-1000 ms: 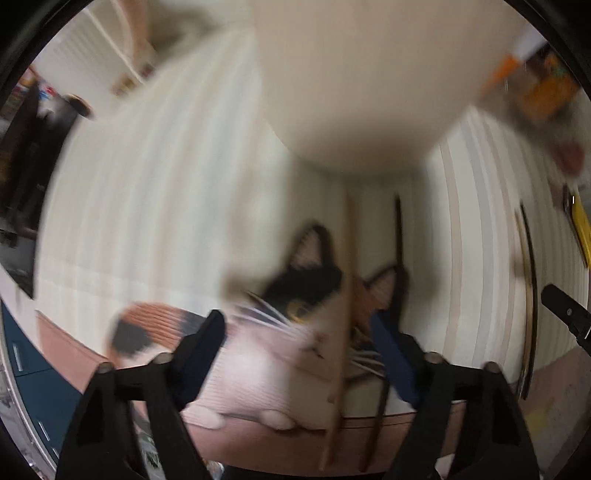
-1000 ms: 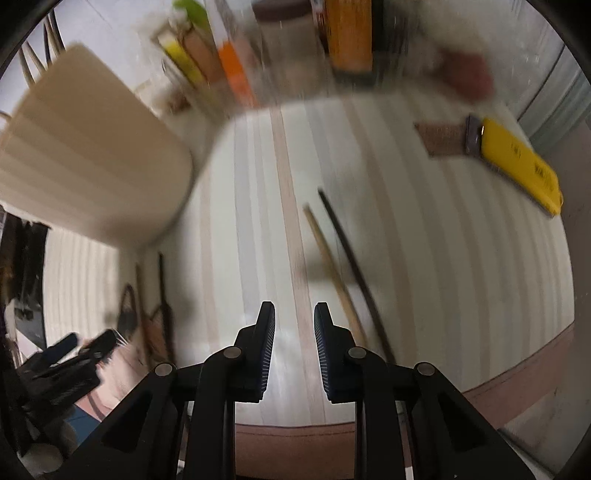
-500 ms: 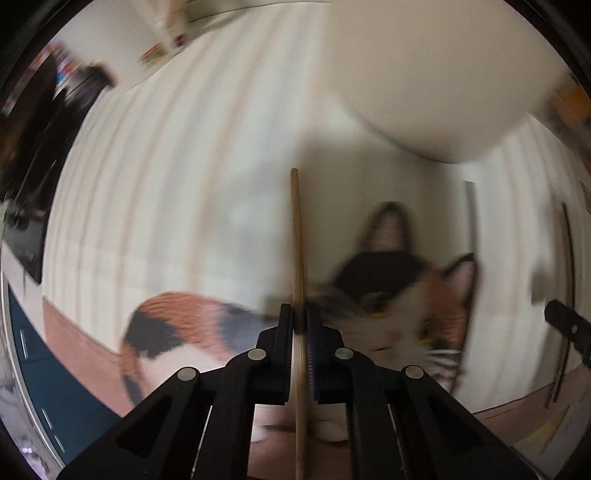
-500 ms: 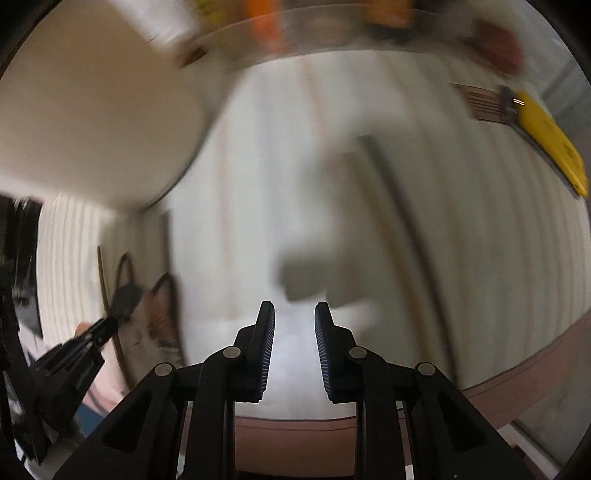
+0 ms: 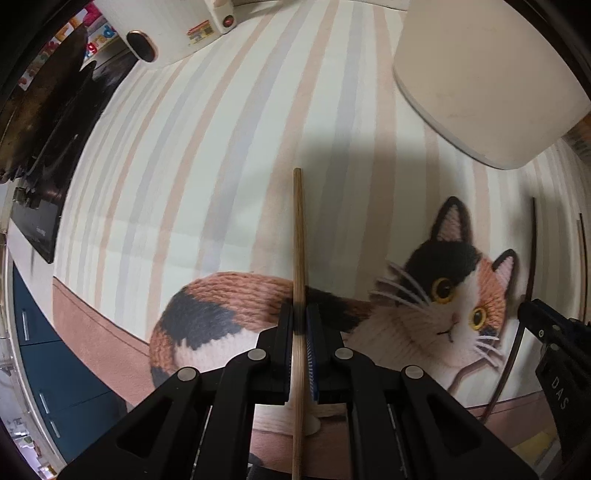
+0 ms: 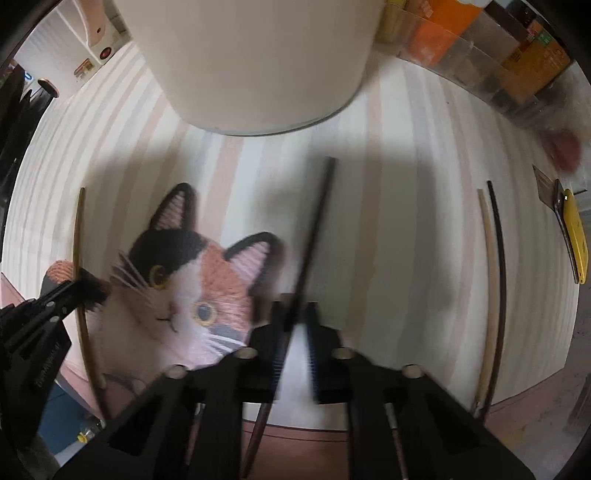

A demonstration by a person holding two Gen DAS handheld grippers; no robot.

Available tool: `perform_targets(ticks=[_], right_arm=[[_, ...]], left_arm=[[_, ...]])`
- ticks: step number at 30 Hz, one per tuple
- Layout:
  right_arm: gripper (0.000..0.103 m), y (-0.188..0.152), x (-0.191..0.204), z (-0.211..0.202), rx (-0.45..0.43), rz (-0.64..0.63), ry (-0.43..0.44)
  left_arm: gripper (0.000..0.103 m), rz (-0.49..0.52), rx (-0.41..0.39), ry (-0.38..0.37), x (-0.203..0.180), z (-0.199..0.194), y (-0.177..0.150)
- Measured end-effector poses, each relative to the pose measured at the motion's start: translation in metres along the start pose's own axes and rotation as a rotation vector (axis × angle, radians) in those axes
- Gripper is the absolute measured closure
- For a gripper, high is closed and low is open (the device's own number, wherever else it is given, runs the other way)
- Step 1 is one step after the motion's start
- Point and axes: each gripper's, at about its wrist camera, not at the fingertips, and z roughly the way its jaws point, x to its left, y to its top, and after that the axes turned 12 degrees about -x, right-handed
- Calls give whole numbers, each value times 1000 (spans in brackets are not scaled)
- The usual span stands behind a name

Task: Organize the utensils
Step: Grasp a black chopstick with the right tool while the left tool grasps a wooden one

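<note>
My left gripper point(image 5: 300, 317) is shut on a light wooden chopstick point(image 5: 297, 236), held above the striped mat with the cat picture. My right gripper point(image 6: 295, 314) straddles a dark chopstick point(image 6: 314, 221); the view is blurred and a narrow gap shows between the jaws. A cream cylindrical holder point(image 5: 484, 81) stands at the back and also shows in the right wrist view point(image 6: 255, 59). Two dark chopsticks point(image 5: 532, 243) lie at the right in the left wrist view. A light and a dark chopstick point(image 6: 493, 273) lie side by side on the mat at the right.
The striped placemat point(image 5: 207, 155) with an embroidered cat point(image 5: 443, 299) covers the table. A white appliance point(image 5: 166, 33) stands at the back left. Clear containers point(image 6: 480, 48) line the back right. A yellow-handled tool point(image 6: 574, 236) lies at the far right.
My left gripper closed on the light chopstick and lifted it leftward over the cat's tail. My right gripper moved left from the chopstick pair to the dark chopstick by the cat.
</note>
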Motion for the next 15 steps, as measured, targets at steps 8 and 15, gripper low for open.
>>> perform_targets(ticks=[8, 15], right_arm=[[97, -16, -65, 3, 65, 105, -24], [97, -29, -77, 1, 89, 119, -19]], left_arm=[[98, 71, -23, -85, -56, -4, 0], [98, 131, -25, -97, -76, 4, -3]])
